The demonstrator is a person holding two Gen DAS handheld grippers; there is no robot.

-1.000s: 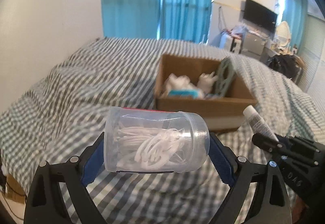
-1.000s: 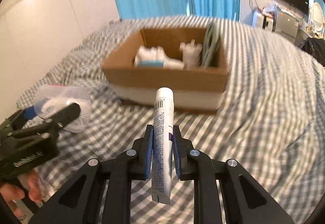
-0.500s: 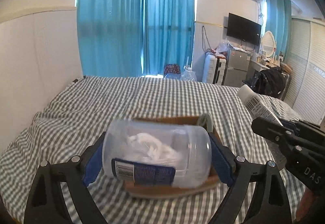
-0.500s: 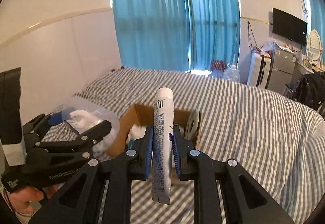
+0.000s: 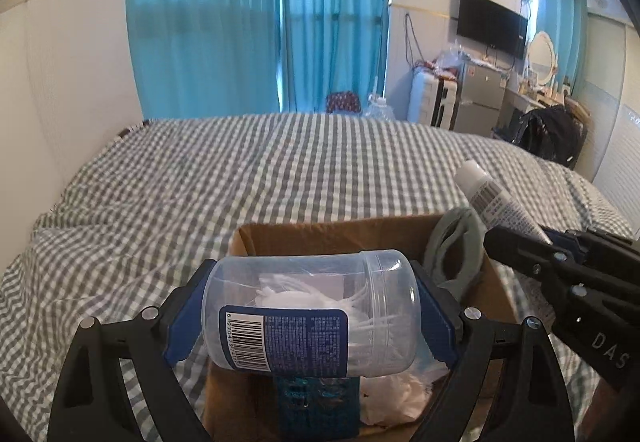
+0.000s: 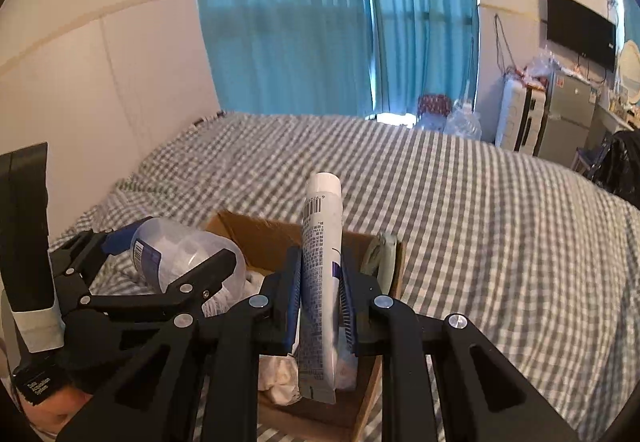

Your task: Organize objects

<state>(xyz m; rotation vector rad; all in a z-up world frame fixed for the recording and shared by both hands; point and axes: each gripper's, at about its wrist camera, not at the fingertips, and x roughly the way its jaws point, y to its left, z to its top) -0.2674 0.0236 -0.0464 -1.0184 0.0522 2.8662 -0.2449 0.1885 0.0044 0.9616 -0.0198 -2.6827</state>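
Note:
My left gripper [image 5: 310, 312] is shut on a clear plastic jar [image 5: 312, 306] of white floss picks, held sideways over the open cardboard box [image 5: 332, 232]. My right gripper [image 6: 320, 288] is shut on a white tube [image 6: 322, 266] with its cap pointing up, also above the box [image 6: 256, 232]. The jar [image 6: 180, 254] and left gripper [image 6: 160, 274] show at the left of the right wrist view. The tube [image 5: 494, 201] and right gripper [image 5: 560, 262] show at the right of the left wrist view. The box holds white items, a blue pack [image 5: 316, 402] and a grey-green ring [image 5: 452, 246].
The box sits on a bed with a grey checked cover [image 5: 280, 169]. A white wall [image 6: 100, 89] runs along the left. Blue curtains [image 5: 260, 21] hang behind the bed. A fridge, suitcase, TV and black bag [image 5: 548, 133] stand at the far right.
Both grippers have moved forward and down over the box, which now lies right below them. The jar has turned so its label faces the camera. Both grips are unchanged.

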